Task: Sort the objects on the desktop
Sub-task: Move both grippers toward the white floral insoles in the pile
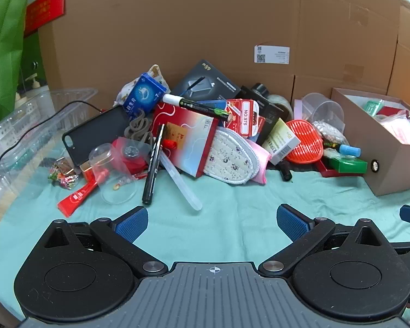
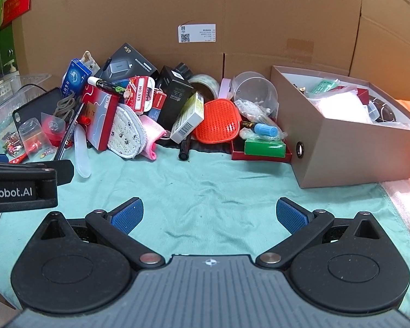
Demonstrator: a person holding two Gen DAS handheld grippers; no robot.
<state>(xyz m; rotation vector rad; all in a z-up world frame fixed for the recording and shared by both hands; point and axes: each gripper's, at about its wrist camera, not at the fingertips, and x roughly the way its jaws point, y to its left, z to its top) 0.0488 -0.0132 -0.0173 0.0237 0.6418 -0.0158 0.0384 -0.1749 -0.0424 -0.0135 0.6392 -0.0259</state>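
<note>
A heap of small desktop objects lies on a green cloth (image 1: 232, 218) against cardboard boxes. In it I see a black marker (image 1: 152, 169), a red booklet (image 1: 190, 142), a quilted oval pad (image 1: 232, 161), an orange brush (image 1: 304, 142), a black phone case (image 1: 95, 134) and a clear cup (image 1: 109, 164). My left gripper (image 1: 211, 222) hovers over the bare cloth in front of the heap, open and holding nothing. My right gripper (image 2: 209, 214) is open too, over the cloth short of the orange brush (image 2: 217, 121) and a green box (image 2: 263, 147).
A brown open box (image 2: 350, 147) with bagged items stands at the right. Clear plastic trays (image 1: 22, 125) and a black cable (image 1: 27, 134) lie at the left. The left gripper's body (image 2: 19, 188) juts in at the left of the right wrist view.
</note>
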